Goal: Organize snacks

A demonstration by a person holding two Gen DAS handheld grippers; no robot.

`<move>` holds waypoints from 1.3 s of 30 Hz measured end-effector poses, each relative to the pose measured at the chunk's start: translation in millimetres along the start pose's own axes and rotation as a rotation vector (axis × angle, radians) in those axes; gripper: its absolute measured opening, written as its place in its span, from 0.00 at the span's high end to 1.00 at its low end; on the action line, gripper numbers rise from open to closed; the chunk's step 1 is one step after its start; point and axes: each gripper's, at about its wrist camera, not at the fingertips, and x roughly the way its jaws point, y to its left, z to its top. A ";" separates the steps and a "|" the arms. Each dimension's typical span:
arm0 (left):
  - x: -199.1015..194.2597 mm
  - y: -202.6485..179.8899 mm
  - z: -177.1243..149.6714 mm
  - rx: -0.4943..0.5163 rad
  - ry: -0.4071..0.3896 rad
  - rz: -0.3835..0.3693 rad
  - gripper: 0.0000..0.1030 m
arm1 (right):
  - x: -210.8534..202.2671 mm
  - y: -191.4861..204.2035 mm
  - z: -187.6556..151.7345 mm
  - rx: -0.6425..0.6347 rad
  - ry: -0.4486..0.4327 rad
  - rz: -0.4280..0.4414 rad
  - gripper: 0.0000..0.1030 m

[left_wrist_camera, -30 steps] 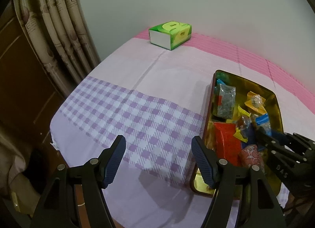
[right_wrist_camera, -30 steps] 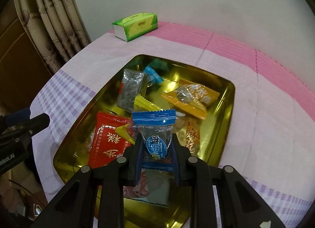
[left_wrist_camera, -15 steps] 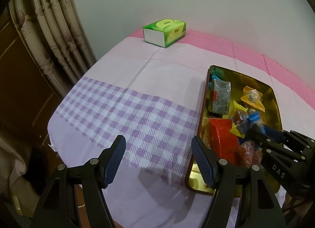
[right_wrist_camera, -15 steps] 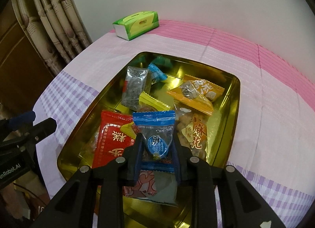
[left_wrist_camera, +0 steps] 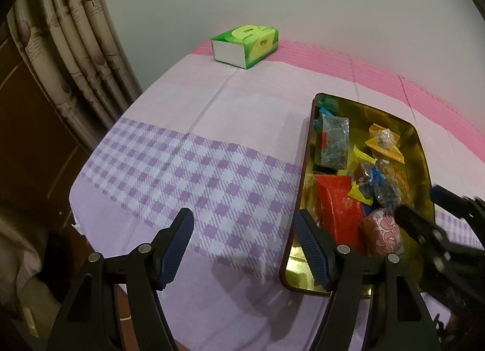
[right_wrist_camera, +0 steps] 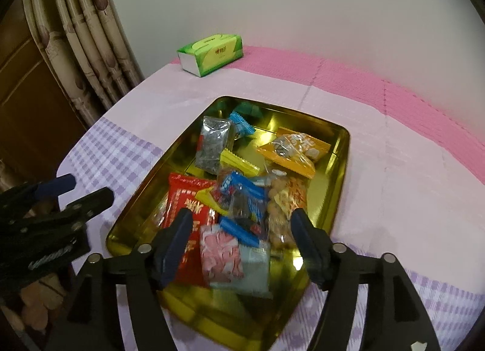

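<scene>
A counter (left_wrist_camera: 212, 114) draped in a pink, lilac and purple-check cloth carries everything I am working with, its far edge pushed against a pale wall. By my reading the bare checked stretch on the near left serves as staging room, since no loose snack lies on it.

A gold tray (right_wrist_camera: 339, 150) sits toward the right of the counter, its raised rim keeping the wrappers corralled in one place. A green tissue box (right_wrist_camera: 212, 52) stands well apart at the back corner, clear of the sorting.

My right gripper (right_wrist_camera: 241, 238) hangs over the tray's near end, its fingers opening and pressing on nothing. My left gripper (left_wrist_camera: 242, 244) waits over the cloth just beside the tray's left rim, fingers apart and empty, I judge so as to stay out of the other's way.

Inside the tray the snacks are heaped at the near end: a red packet (right_wrist_camera: 188, 199) on the left, a pink one (right_wrist_camera: 221, 255) in front, a peanut bag (right_wrist_camera: 286, 199) to the right. The blue-wrapped candy (right_wrist_camera: 245, 202) lies on top of that heap, between the spreading fingers and free of them. An orange packet (right_wrist_camera: 295, 150) and a clear dark one (right_wrist_camera: 212, 144) lie farther back.
</scene>
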 end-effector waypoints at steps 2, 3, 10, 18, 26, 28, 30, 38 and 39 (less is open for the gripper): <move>0.0 -0.6 -0.5 0.003 0.004 0.000 0.32 | -6.9 0.7 -5.4 -0.005 -0.007 -0.018 0.24; -0.3 -1.0 -0.9 0.006 0.004 0.003 0.32 | -9.9 1.2 -8.3 -0.008 -0.011 -0.024 0.22; -0.6 -3.8 -1.5 0.019 0.007 0.005 0.32 | -15.7 -0.6 -26.0 0.018 0.019 -0.024 0.13; -2.5 -8.4 -1.8 0.037 0.005 0.012 0.32 | -9.8 0.7 -34.1 0.015 0.048 -0.042 0.13; -3.2 -12.9 -2.6 0.058 0.009 0.012 0.32 | -4.6 -4.6 -35.3 0.036 0.068 -0.060 0.07; -3.0 -13.1 -2.9 0.056 0.011 0.012 0.32 | -2.9 -5.1 -35.9 0.036 0.075 -0.062 0.06; -2.9 -13.6 -3.5 0.058 0.012 0.013 0.32 | -1.1 -5.2 -37.1 0.035 0.083 -0.063 0.05; -1.5 -14.5 -4.2 0.065 0.016 0.012 0.32 | 1.1 -3.1 -37.9 0.023 0.092 -0.063 0.02; -1.4 -14.4 -4.4 0.066 0.016 0.013 0.32 | 1.5 -3.2 -38.1 0.021 0.093 -0.061 0.01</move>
